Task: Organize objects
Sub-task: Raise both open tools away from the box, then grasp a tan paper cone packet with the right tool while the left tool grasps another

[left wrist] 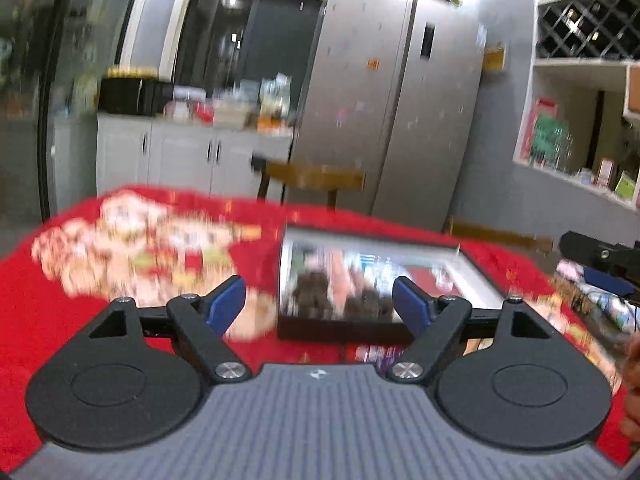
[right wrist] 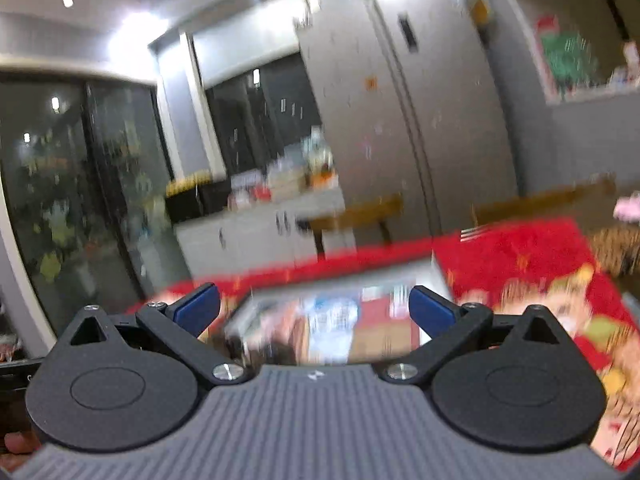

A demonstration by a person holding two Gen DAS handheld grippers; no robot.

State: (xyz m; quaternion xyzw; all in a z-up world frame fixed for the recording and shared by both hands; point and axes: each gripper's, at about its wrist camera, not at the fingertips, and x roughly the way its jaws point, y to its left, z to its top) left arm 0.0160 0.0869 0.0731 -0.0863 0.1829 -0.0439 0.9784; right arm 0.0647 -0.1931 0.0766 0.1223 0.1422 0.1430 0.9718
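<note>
A shallow rectangular box [left wrist: 384, 280] with dark sides and pale inner walls sits on a red patterned tablecloth [left wrist: 60, 320]; blurred packets and items lie inside it. My left gripper [left wrist: 320, 306] hangs open just in front of the box, nothing between its blue pads. In the right wrist view the same box [right wrist: 336, 328] lies right ahead of my right gripper [right wrist: 314, 310], also open and holding nothing. The right gripper's tip [left wrist: 600, 270] shows at the far right of the left wrist view. Both views are motion-blurred.
Loose packets [left wrist: 592, 304] lie on the cloth right of the box. Wooden chair backs [left wrist: 316, 178] stand beyond the table, then a tall steel fridge [left wrist: 392, 100], a cluttered white counter [left wrist: 192, 136] and wall shelves [left wrist: 580, 80]. A hand [left wrist: 634, 392] shows at the right edge.
</note>
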